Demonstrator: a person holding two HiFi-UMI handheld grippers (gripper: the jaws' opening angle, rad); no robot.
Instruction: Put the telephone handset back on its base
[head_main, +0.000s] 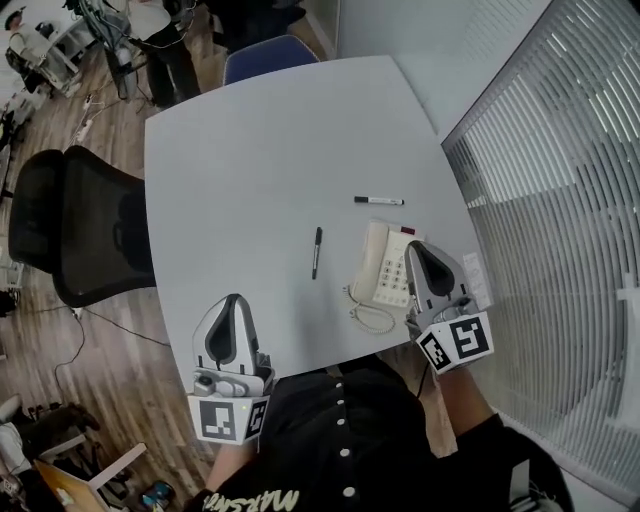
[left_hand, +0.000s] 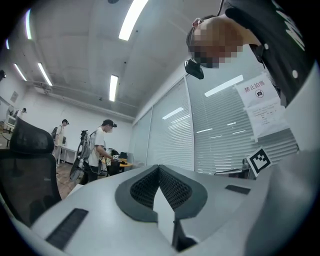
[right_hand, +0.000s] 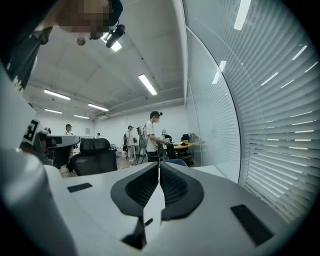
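While the handset (head_main: 373, 262) lies on its base (head_main: 400, 272) on the tabletop (head_main: 260, 150), the right tongs (head_main: 415, 247), closed and empty, hang over the base's right edge; the left tongs (head_main: 235, 300), likewise closed on nothing, are well left of the base.

Most of the bench (head_main: 250, 150) lies bare, its far and left parts open to pass over. Near the right edge sit the telephone (head_main: 383, 262) with its coiled cord (head_main: 372, 318), a black pen (head_main: 316, 251) left of it and a marker (head_main: 379, 201) beyond. Slatted blinds (head_main: 560, 250) wall the right side; a black office chair (head_main: 75, 225) stands at the left edge.
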